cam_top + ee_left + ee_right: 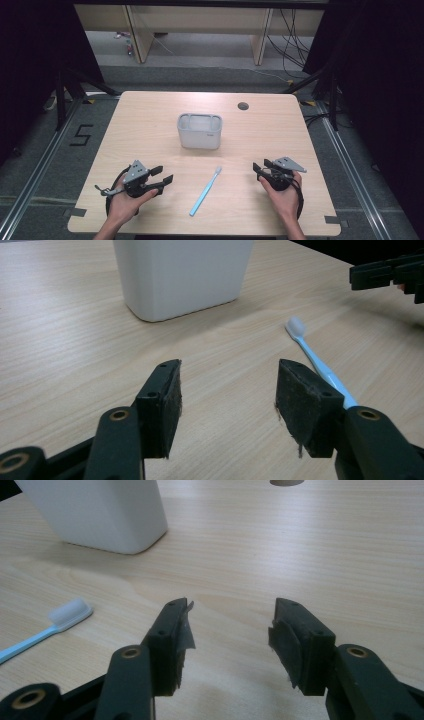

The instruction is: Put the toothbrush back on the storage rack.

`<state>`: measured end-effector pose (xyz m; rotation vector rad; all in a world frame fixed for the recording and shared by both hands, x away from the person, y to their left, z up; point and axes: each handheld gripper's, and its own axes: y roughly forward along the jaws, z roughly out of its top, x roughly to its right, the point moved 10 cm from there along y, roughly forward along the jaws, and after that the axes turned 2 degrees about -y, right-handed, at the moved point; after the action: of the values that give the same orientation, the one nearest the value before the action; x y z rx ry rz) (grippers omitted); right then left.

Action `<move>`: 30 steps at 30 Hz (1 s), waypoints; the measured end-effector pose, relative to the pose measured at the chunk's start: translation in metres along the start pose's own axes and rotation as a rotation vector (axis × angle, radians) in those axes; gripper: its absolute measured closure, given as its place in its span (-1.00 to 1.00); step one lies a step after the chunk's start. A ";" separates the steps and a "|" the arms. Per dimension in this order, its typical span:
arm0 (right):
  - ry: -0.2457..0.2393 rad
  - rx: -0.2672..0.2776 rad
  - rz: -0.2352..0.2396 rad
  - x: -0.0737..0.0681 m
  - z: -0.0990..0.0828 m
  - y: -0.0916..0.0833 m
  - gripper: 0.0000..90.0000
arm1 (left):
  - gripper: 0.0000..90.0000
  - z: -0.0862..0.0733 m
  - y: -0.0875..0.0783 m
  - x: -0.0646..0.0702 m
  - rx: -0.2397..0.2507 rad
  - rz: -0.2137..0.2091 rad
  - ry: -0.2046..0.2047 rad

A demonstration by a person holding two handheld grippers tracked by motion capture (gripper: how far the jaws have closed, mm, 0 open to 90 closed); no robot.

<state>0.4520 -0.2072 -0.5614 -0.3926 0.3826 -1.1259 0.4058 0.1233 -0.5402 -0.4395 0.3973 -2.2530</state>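
Toothbrush point(205, 191), one slim light-blue plastic stick with white bristles, lies flat in the high view on the pale wood-grain desk point(150, 130) between the left tongs point(167, 177) and right tongs point(261, 166), one smooth white rounded holder point(199, 131) standing well behind it. Left gripper view: both black pads gape over bare desk, the toothbrush point(320, 367) just beside the right-hand pad. Right gripper view: the tongs point(230, 630) stand open and empty, the bristled head point(70, 613) off to the side.

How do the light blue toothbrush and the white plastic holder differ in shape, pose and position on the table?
The light blue toothbrush is long and thin, while the white plastic holder is a wide, boxy cup with an open top. The toothbrush lies flat and slanted, while the holder stands upright. The toothbrush lies near the person, between the two tools, while the holder stands farther back, near the middle. Both rest on the light wooden table, and neither tool touches them.
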 end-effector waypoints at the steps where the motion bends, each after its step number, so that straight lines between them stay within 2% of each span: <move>1: -0.018 -0.005 -0.005 0.003 -0.001 -0.001 0.08 | -0.04 0.001 0.001 0.002 0.005 -0.007 -0.003; 2: -0.014 0.004 0.004 0.002 -0.001 -0.001 0.08 | -0.04 0.002 0.000 0.003 -0.001 -0.007 0.003; 3: 0.009 -0.002 -0.006 0.001 -0.003 0.001 0.08 | -0.05 0.002 0.000 0.005 -0.010 -0.003 0.001; 6: -0.006 0.000 -0.018 0.003 -0.003 0.001 0.08 | -0.07 0.003 0.000 0.009 -0.025 -0.020 0.005; 7: -0.028 -0.004 -0.029 0.006 -0.003 0.001 0.08 | -0.09 0.004 0.000 0.012 -0.037 -0.024 0.013; 8: -0.005 -0.009 -0.016 0.003 -0.004 0.000 0.08 | -0.10 0.005 -0.001 0.014 -0.045 -0.028 0.014; 9: -0.026 -0.006 -0.036 0.007 -0.003 0.001 0.08 | -0.11 0.006 0.000 0.017 -0.047 -0.042 0.013; 10: -0.026 -0.006 -0.036 0.007 -0.003 0.001 0.08 | -0.11 0.006 0.000 0.017 -0.047 -0.042 0.013; 11: 0.018 -0.013 0.002 0.001 -0.004 -0.001 0.08 | -0.11 0.006 -0.001 0.019 -0.059 -0.046 0.016; 12: -0.019 -0.009 -0.001 0.005 -0.003 0.002 0.08 | -0.11 0.007 -0.001 0.022 -0.084 -0.046 0.025; 13: 0.006 -0.024 -0.023 0.005 -0.004 0.001 0.08 | -0.11 0.008 -0.002 0.024 -0.104 -0.040 0.028; 14: 0.014 -0.018 -0.012 0.004 -0.004 0.001 0.09 | -0.11 0.008 -0.001 0.026 -0.121 -0.046 0.021; 15: 0.009 -0.021 0.011 0.002 -0.004 0.001 0.09 | -0.11 0.009 -0.002 0.028 -0.143 -0.044 0.030; 16: 0.009 -0.025 0.014 0.002 -0.004 0.002 0.10 | -0.11 0.010 -0.002 0.030 -0.152 -0.034 0.026; 17: -0.016 -0.034 -0.006 0.005 -0.005 0.002 0.11 | -0.11 0.012 -0.001 0.032 -0.155 -0.035 0.027; 18: -0.012 -0.039 -0.005 0.005 -0.005 0.003 0.11 | -0.11 0.012 -0.001 0.034 -0.172 -0.038 0.036; 19: 0.016 -0.049 0.026 0.001 -0.006 0.002 0.11 | -0.11 0.014 -0.001 0.035 -0.187 -0.037 0.046; 20: 0.031 -0.052 0.024 0.000 -0.007 0.002 0.11 | -0.10 0.014 -0.002 0.036 -0.212 -0.036 0.068; 21: 0.039 -0.059 0.001 0.001 -0.007 0.002 0.10 | -0.10 0.015 -0.001 0.038 -0.226 -0.033 0.068; 25: 0.033 -0.063 0.005 0.000 -0.008 0.002 0.10 | -0.08 0.015 0.003 0.046 -0.305 -0.037 0.081; 26: 0.033 -0.063 0.005 0.000 -0.008 0.002 0.10 | -0.08 0.015 0.003 0.046 -0.305 -0.037 0.081; 27: 0.033 -0.063 0.004 0.000 -0.008 0.002 0.09 | -0.08 0.013 0.005 0.050 -0.363 -0.049 0.088; 30: 0.042 -0.064 0.015 -0.001 -0.008 0.002 0.08 | -0.07 0.010 0.009 0.055 -0.437 -0.049 0.084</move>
<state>0.4497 -0.2058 -0.5690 -0.4225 0.4584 -1.1103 0.3813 0.0745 -0.5249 -0.5827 0.9401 -2.2327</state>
